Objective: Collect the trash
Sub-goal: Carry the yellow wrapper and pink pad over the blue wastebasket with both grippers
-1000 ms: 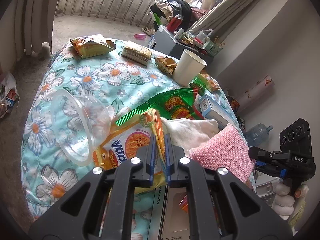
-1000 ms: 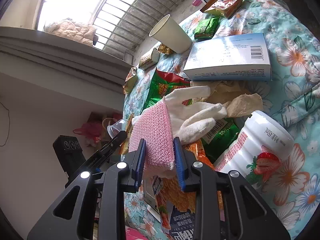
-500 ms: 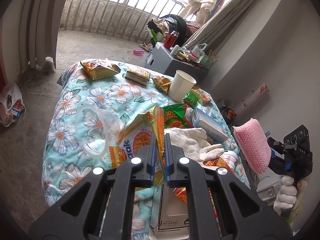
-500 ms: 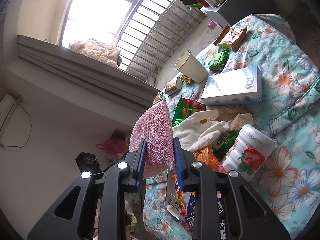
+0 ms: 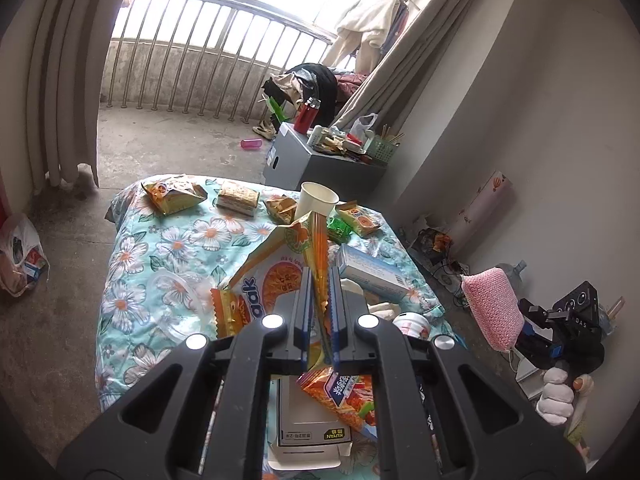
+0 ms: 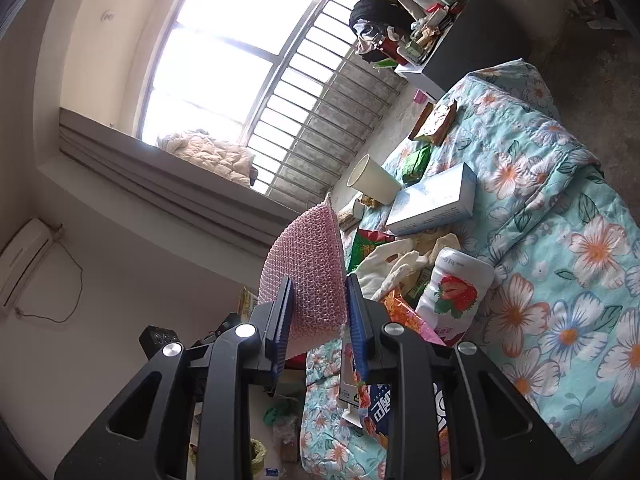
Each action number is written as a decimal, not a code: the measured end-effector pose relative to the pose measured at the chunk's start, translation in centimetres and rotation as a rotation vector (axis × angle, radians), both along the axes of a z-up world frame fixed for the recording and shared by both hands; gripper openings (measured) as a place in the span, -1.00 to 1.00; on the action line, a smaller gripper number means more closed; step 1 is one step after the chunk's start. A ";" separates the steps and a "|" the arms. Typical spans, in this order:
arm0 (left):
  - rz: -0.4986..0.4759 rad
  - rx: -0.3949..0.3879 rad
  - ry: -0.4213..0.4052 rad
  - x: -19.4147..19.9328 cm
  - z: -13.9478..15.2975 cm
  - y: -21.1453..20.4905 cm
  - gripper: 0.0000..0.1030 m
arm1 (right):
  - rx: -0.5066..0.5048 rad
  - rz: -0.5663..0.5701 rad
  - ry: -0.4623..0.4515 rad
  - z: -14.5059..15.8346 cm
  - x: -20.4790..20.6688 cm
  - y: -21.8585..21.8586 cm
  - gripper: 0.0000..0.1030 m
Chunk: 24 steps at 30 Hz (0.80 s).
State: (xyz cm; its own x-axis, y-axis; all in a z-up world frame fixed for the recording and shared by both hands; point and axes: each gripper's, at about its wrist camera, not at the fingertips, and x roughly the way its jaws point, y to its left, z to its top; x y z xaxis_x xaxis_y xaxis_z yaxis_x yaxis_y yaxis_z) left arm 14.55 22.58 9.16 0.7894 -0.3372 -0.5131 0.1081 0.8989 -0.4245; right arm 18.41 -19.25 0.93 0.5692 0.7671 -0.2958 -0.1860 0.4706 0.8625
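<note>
My left gripper (image 5: 320,292) is shut on the folded edge of an orange and white snack bag (image 5: 276,276), which hangs lifted above the floral table (image 5: 132,264). In the right wrist view my right gripper (image 6: 320,312) is shut on a pink knitted sponge (image 6: 308,264), held in the air beside the table. From the left wrist view that sponge (image 5: 492,312) and the right gripper (image 5: 524,320) sit off the table's right side, carried by a white-gloved hand (image 5: 556,396).
Still on the cloth lie a paper cup (image 5: 316,200), a blue-white box (image 5: 372,276), a clear plastic lid (image 5: 180,304), several snack packets (image 5: 172,196), a white glove (image 6: 388,264) and a strawberry bottle (image 6: 456,292). A grey cabinet (image 5: 312,164) stands behind.
Both grippers rose and pulled back from the table. The snack bag came up off the cloth with the left one. The right one swung the sponge out past the table's side.
</note>
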 end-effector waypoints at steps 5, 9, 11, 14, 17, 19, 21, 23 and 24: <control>-0.065 0.012 -0.045 -0.2 2.1 -3.3 -0.89 | 0.023 -0.056 -0.034 0.2 -1.7 -2.8 -0.49; -0.137 0.037 -0.077 0.1 3.5 -7.2 -0.89 | 0.047 -0.105 -0.041 -0.1 -2.6 -5.4 -0.49; -0.177 0.043 -0.082 0.6 3.9 -9.3 -0.89 | 0.059 -0.134 -0.040 -0.4 -3.1 -6.9 -0.49; -0.236 0.058 -0.086 1.7 4.2 -12.9 -0.89 | 0.076 -0.189 -0.036 -1.0 -3.9 -9.5 -0.49; -0.296 0.079 -0.081 3.0 4.3 -16.6 -0.89 | 0.091 -0.252 -0.031 -1.8 -5.1 -12.5 -0.49; -0.334 0.098 -0.080 3.8 4.6 -19.0 -0.89 | 0.095 -0.294 -0.028 -2.3 -5.9 -14.5 -0.49; -0.374 0.121 -0.088 4.3 4.9 -21.3 -0.89 | 0.093 -0.335 -0.030 -2.9 -6.6 -16.2 -0.49; -0.411 0.155 -0.090 4.8 5.0 -23.6 -0.89 | 0.086 -0.383 -0.030 -3.7 -7.2 -18.0 -0.49; -0.428 0.171 -0.084 5.1 4.8 -24.8 -0.89 | 0.088 -0.408 -0.025 -4.3 -7.4 -19.0 -0.49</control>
